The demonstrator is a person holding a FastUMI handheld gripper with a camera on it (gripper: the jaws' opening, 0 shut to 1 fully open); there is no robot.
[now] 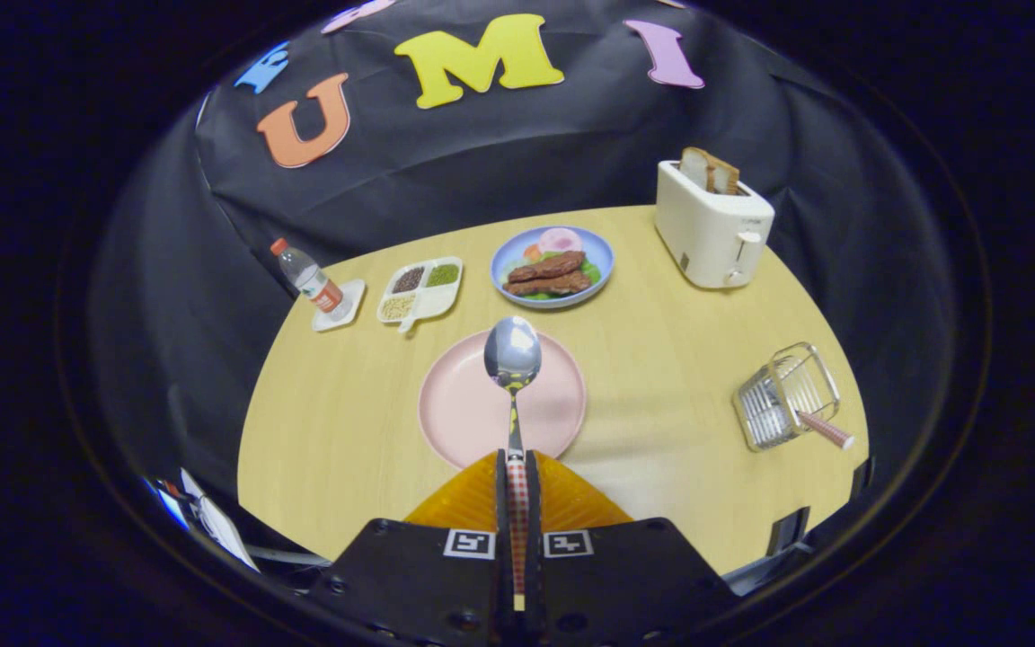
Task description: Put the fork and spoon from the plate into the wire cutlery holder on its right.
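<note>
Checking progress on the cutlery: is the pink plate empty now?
Empty: the round pink plate has a bare surface. The gripper is shut on the checked-handled metal spoon, held above it.

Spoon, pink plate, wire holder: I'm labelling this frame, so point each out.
Spoon (512, 352): gripper view, on its bowl; gripper (517, 467) shut on its handle.
Pink plate (455, 409): gripper view, bare surface.
Wire holder (782, 395): gripper view, wire wall.
</note>
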